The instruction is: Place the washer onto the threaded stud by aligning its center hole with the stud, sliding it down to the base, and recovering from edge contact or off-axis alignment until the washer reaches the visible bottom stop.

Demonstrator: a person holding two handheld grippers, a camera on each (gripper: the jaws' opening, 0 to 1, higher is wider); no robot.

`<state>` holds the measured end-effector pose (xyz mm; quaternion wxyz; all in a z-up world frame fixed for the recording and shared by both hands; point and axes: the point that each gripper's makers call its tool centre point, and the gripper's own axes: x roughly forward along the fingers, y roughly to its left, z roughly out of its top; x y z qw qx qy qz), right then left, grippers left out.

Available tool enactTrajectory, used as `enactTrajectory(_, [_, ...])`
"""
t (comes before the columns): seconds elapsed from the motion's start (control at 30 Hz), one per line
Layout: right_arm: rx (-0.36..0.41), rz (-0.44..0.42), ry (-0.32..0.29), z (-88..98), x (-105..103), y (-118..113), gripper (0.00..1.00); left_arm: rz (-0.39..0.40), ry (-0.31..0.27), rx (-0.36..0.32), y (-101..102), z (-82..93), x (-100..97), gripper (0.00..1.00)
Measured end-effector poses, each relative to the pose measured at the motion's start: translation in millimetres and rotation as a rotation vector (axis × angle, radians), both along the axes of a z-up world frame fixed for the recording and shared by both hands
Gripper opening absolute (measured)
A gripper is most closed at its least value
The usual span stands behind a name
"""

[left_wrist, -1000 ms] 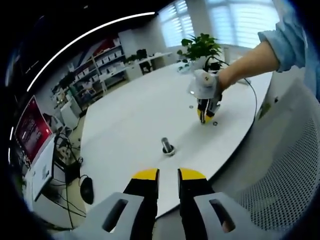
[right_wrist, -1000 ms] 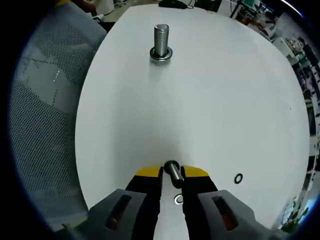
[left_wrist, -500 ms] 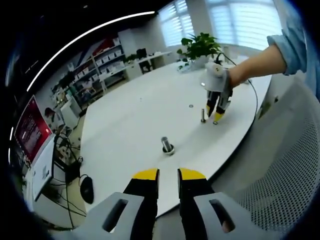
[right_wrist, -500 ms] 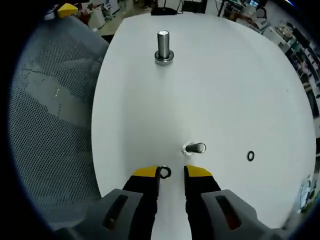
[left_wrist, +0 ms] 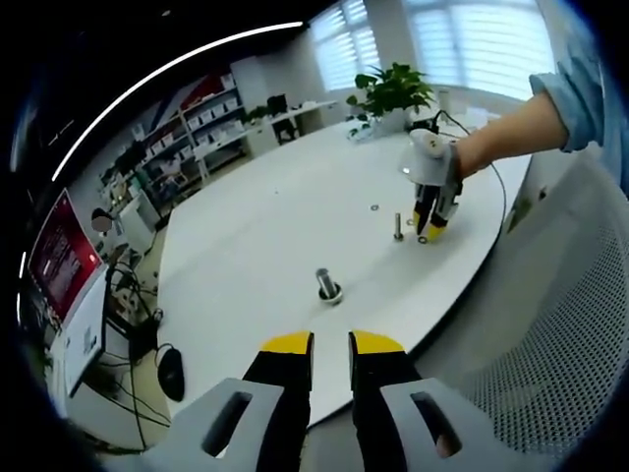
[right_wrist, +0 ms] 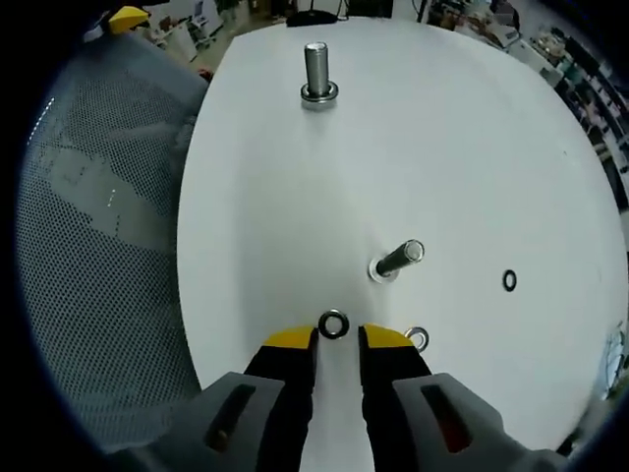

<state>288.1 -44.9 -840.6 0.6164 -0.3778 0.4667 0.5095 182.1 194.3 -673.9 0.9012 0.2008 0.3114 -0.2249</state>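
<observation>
A dark washer [right_wrist: 333, 324] lies flat on the white table [right_wrist: 442, 147], just ahead of my right gripper [right_wrist: 337, 339], whose jaws stand open on either side of it. A short threaded stud [right_wrist: 398, 259] stands to the right and ahead of that washer. A taller stud [right_wrist: 316, 71] with a washer at its base stands far ahead. In the left gripper view the right gripper [left_wrist: 429, 234], held by a hand, points down at the table beside the short stud [left_wrist: 398, 228]. My left gripper [left_wrist: 331, 344] hangs open off the table's near edge, with nothing between its fingers.
Two more washers [right_wrist: 418, 339] [right_wrist: 509, 280] lie right of my right gripper. The stud with the washer [left_wrist: 327, 285] stands near the table's front edge. A grey mesh chair [right_wrist: 98, 246] flanks the table. A potted plant [left_wrist: 393, 90] and shelves stand at the back.
The right gripper let go of the short stud, which now stands on the table. It drew back and now has a loose washer at its tips. The left gripper stayed still.
</observation>
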Motion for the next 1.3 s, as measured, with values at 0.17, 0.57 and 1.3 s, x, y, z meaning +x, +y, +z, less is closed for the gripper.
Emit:
enactTrajectory(0.17, [-0.004, 0.019, -0.024, -0.4, -0.1, 1.0, 0.14, 0.0, -0.002, -0.001, 0.1, 0.2, 0.1, 0.12])
enactTrajectory(0.57, [0.028, 0.003, -0.003, 2.8, 0.9, 14.1, 0.18, 0.0, 0.0, 0.0, 0.1, 0.1, 0.3, 0.11])
enactTrajectory(1.3, [-0.134, 0.14, -0.02, -2.8, 1.1, 30.8, 0.16, -0.001, 0.002, 0.001, -0.2, 0.1, -0.2, 0.11])
